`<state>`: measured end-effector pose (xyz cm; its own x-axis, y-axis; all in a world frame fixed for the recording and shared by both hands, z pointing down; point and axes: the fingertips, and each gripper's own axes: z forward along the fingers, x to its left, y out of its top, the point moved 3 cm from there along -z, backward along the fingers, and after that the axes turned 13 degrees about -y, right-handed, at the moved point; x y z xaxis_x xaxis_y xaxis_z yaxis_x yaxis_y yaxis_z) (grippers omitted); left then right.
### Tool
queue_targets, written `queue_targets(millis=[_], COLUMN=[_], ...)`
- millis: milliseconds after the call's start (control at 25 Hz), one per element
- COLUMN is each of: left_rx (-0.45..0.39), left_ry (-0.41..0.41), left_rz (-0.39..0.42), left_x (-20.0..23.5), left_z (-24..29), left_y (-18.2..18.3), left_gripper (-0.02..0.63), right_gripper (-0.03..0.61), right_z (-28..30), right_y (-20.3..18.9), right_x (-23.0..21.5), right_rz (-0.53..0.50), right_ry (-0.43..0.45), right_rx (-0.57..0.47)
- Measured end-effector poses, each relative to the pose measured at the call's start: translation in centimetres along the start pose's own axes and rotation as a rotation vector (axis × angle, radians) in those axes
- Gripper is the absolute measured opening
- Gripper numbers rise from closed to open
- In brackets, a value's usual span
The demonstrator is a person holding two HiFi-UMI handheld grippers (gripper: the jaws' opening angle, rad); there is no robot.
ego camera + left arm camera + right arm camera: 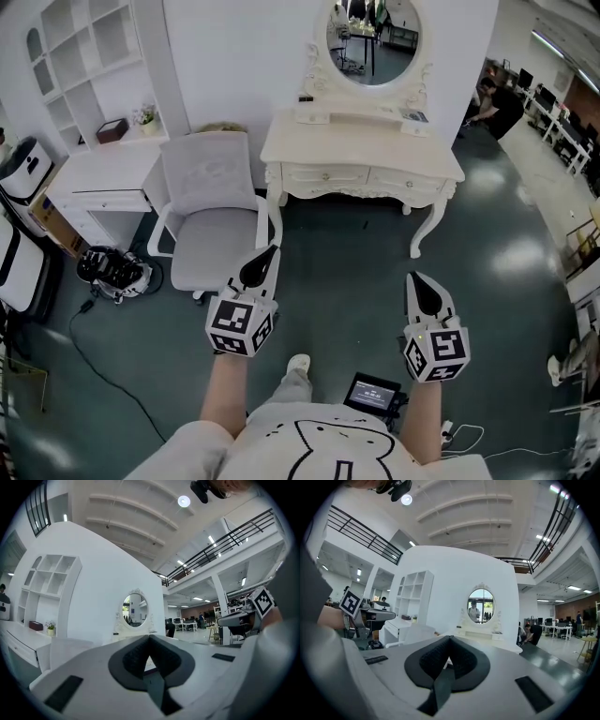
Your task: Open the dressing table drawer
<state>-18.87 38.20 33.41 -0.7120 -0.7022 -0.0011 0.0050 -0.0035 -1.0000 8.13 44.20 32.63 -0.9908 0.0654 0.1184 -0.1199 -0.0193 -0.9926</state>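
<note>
Cream dressing table [361,150] viewed from above, two hand-held grippers held before it
A grey chair [211,220] is placed just left of the table. The drawers [323,175] are set side by side under its top, both closed. Left gripper [265,255] and right gripper [415,278] are held well short of them, jaws pressed together, nothing held

One dressing table [361,141] is carrying two drawers [326,175] [405,178] along its front edge and one oval mirror [373,37] at its back edge. One grey chair [211,220] and one white desk [103,173] are standing alongside, the desk bearing one dark box [112,129] and one small plant [145,117]. Two grippers are showing: left gripper [270,251] and right gripper [414,277].
</note>
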Motion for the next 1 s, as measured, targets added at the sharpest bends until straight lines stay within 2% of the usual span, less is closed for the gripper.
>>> queue_targets(millis=[600, 800, 1000], left_rx=[-0.012, -0.006, 0.008], left_ry=[-0.03, -0.056, -0.025], left_rz=[-0.021, -0.003, -0.022], left_x=[12.3, 14.3, 16.1], left_z=[11.6, 13.7, 14.3], left_y=[0.3, 0.3, -0.6], left_gripper=[0.003, 0.003, 0.003], right_gripper=[0.021, 0.021, 0.021], right_z=[16.1, 19.0, 20.3], right_y=[1.0, 1.1, 0.8], right_x=[0.9, 2.0, 1.5], right_rz=[-0.006, -0.009, 0.004], right_ry=[-0.015, -0.005, -0.005], right_rx=[0.006, -0.005, -0.007])
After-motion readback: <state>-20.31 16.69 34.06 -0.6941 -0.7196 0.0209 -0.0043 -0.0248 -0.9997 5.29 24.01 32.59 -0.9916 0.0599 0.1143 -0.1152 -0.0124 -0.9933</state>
